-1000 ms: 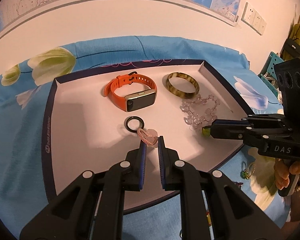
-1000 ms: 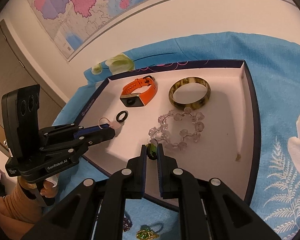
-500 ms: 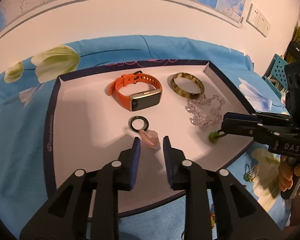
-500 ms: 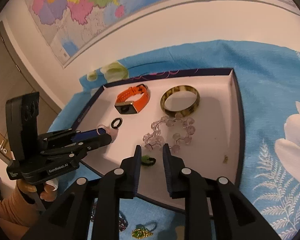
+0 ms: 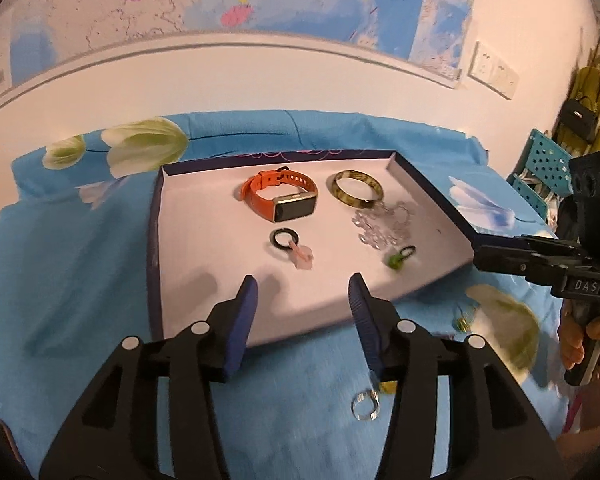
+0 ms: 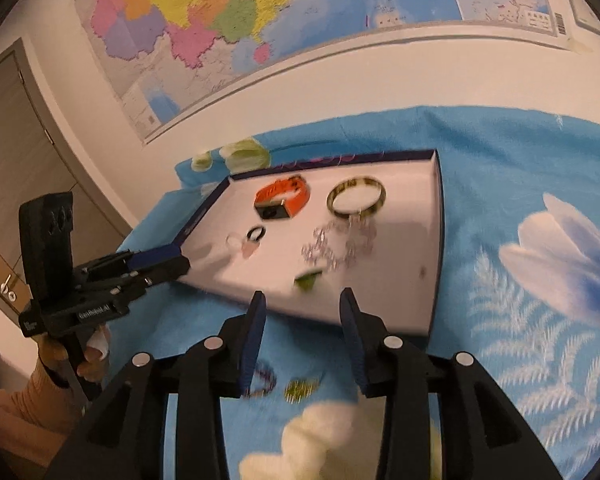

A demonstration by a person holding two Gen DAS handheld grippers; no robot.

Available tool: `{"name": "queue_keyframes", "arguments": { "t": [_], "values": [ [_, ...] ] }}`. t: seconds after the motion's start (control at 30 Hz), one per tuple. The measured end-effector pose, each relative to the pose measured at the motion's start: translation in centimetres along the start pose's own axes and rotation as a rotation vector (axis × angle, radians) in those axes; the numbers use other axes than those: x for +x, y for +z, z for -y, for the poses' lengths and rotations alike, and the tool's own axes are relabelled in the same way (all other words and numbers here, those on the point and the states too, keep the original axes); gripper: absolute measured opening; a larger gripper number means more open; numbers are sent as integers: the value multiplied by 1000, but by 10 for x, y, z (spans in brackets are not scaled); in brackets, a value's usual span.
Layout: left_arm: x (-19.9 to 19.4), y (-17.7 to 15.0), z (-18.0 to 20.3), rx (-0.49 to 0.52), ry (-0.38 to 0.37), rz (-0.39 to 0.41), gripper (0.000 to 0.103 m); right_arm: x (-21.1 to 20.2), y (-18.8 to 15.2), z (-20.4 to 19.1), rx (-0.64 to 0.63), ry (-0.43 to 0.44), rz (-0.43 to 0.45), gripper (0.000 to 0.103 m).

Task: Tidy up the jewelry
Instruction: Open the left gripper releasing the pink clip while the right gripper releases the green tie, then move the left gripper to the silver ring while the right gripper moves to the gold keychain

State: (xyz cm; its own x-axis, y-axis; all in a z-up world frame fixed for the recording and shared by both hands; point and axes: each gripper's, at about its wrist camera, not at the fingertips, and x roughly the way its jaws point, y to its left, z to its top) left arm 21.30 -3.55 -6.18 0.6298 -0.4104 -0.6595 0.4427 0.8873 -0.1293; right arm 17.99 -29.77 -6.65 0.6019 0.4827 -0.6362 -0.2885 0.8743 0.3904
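A second ago both claws were pressed together inside the tray [image 5: 156, 240]: the left claw [image 5: 302, 292] pinching the pink pendant [image 5: 302, 258], the right claw [image 6: 302, 304] pinching the green charm [image 6: 308, 281]. Both have since let go, their jaws have just been opening, and now they stand spread with nothing between them, drawn back over the tray's near edge.

The pink pendant lies on the tray floor touching the black ring [image 5: 285, 238]; the green charm [image 5: 398, 258] lies just beside the clear bead bracelet [image 5: 384, 226]. Behind them sit the orange watch [image 5: 280, 198] and the mottled bangle [image 5: 358, 190], apart from each other. That makes 6 pieces in the tray.

The tray's left half is bare, as is a strip along its right wall [image 6: 438, 216]. The left claw's tips hang above the near rim, the right claw's just short of it. On the blue floral cloth [image 5: 60, 264] in front of the tray lie a silver ring [image 5: 365, 404], a blurred beaded loop [image 6: 262, 380] and a green-gold piece [image 6: 300, 388], close under the claws
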Motion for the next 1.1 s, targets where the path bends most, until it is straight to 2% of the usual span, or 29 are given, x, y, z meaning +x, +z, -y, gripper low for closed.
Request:
{"name": "queue_keyframes", "arguments": {
  "t": [0.07,0.23,0.47,0.7,0.77,0.83,0.93,1.1],
  "values": [
    [-8,-8,4,18,7,13,55,-2,-10,-1,2,-5,-18,38],
    [-22,-28,15,59,9,20,59,3,-32,-4,4,-28,-70,41],
    [-27,-49,29,95,-27,-3,59,11,-45,-7,27,-33,-92,41],
    [-19,-56,41,115,-48,-36,59,14,-44,-11,29,-53,-92,40],
    [-18,-57,43,119,-49,-41,58,15,-43,-12,30,-66,-91,32],
    [-17,-57,44,123,-48,-48,58,17,-41,-11,32,-73,-96,29],
    [-13,-57,43,121,-54,-64,57,18,-41,-8,36,-77,-100,14],
    [-8,-57,40,103,-58,-90,51,16,-42,-4,44,-74,-100,10]
  ]
}}
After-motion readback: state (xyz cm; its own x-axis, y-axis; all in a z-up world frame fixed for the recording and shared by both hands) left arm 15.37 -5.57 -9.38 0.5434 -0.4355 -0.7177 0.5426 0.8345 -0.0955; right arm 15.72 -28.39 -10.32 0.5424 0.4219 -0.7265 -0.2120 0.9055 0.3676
